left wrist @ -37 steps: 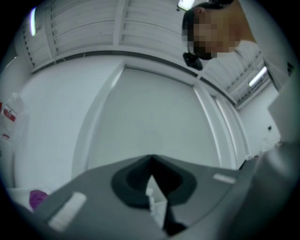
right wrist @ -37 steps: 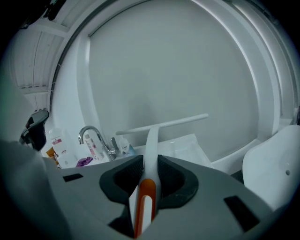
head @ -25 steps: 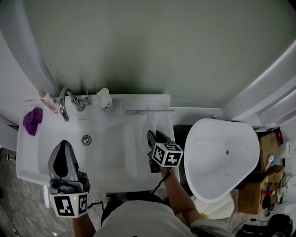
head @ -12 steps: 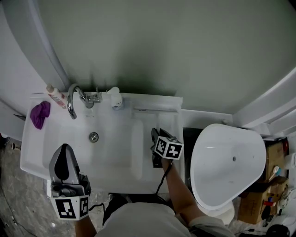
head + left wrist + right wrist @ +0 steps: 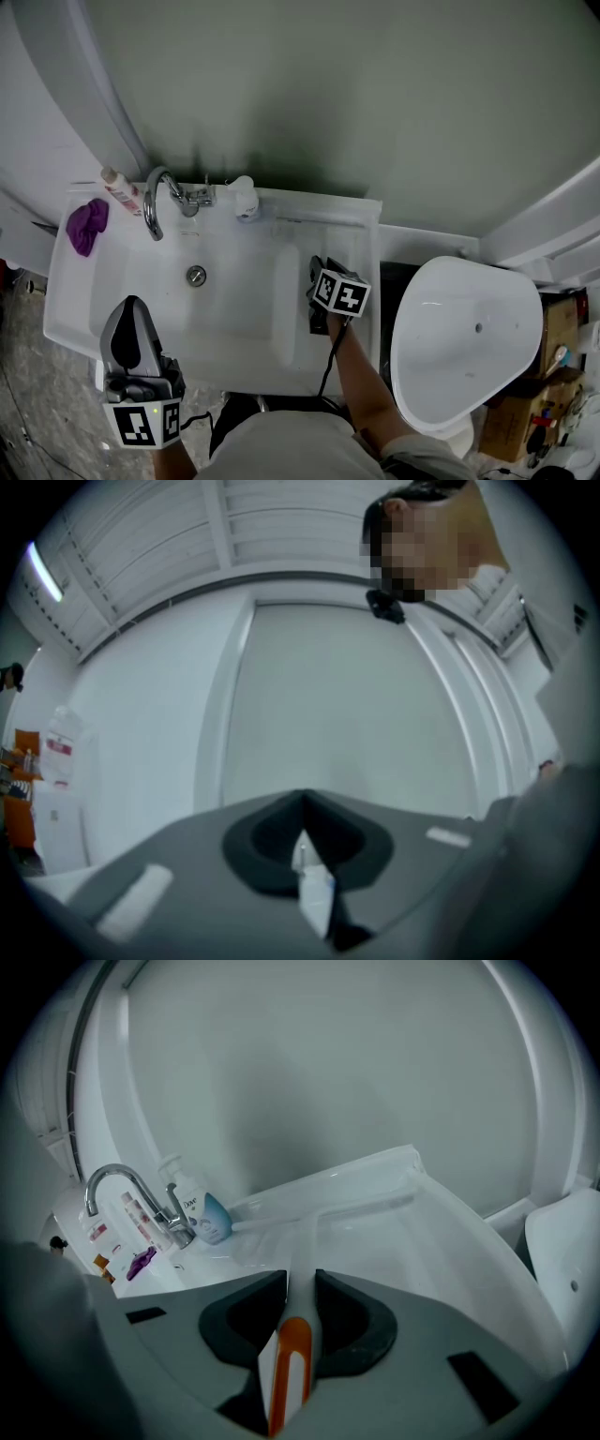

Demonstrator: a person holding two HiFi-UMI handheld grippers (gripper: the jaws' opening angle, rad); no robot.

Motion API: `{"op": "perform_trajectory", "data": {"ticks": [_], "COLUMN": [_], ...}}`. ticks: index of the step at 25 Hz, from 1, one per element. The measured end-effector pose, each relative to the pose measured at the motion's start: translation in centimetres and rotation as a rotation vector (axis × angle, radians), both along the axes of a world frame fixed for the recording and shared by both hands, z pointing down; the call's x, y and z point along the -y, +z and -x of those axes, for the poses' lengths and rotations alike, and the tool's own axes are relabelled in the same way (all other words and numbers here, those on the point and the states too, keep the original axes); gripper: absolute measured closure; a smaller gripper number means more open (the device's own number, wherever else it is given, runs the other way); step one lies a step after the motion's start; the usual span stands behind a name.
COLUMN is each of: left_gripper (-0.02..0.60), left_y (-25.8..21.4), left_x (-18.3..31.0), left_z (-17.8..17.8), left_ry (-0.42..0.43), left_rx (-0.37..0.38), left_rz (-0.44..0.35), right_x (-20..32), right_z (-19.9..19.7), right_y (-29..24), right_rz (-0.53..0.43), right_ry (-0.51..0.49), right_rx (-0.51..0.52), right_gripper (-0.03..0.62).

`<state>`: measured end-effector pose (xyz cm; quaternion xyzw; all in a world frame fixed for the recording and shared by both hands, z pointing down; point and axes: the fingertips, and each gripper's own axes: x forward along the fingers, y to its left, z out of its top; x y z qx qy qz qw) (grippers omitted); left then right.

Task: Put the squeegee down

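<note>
At the right end of the white sink (image 5: 234,319), the right gripper (image 5: 317,267) points down toward the back ledge, with its marker cube toward the person. Its 2 jaws are clamped on the squeegee (image 5: 302,1251), gripping the white handle with the orange stripe. The handle runs forward from the jaws to the blade, which stretches across the sink's back ledge to the right of the soap bottle (image 5: 246,199). Whether the blade rests on the ledge or is just above it, I cannot tell.

The left gripper (image 5: 131,305) is over the sink's front left corner, well apart from the squeegee. Its jaws are closed together at the tips and grip nothing I can make out.

The faucet (image 5: 153,206) stands at the back left, with a pink tube (image 5: 120,190) and a purple cloth (image 5: 87,225) further left. A white bowl (image 5: 464,337) stands to the right of the sink.
</note>
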<state>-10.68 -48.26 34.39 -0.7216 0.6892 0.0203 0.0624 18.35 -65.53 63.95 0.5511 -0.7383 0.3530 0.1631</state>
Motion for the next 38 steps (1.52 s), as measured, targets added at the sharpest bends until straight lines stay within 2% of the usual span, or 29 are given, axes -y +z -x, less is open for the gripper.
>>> {"op": "perform_trajectory", "data": {"ticks": [19, 23, 28, 34, 38], "left_gripper": [0.574, 0.574, 0.574, 0.574, 0.574], "left_y": [0.2, 0.1, -0.1, -0.5, -0.6], "left_x": [-0.6, -1.1, -1.2, -1.5, -1.6], "left_z": [2.4, 2.9, 3.4, 3.4, 3.5], "left_ry": [-0.044, -0.044, -0.025, 0.021, 0.062], "left_rx": [0.001, -0.001, -0.005, -0.019, -0.032], "left_rz": [0.01, 0.01, 0.002, -0.014, -0.026], "right_x": [0.9, 0.5, -0.2, -2.2, -3.8], "right_z": [0.4, 0.4, 0.2, -0.7, -0.4], "right_y": [1.7, 1.6, 0.7, -1.2, -3.1], "right_rz": [0.097, 0.097, 0.066, 0.002, -0.055], "right_ry": [0.009, 0.018, 0.038, 0.049, 0.04], "right_rx": [-0.124, -0.114, -0.112, -0.166, -0.179], "right_gripper": [0.491, 0.459, 0.445, 0.447, 0.494]}}
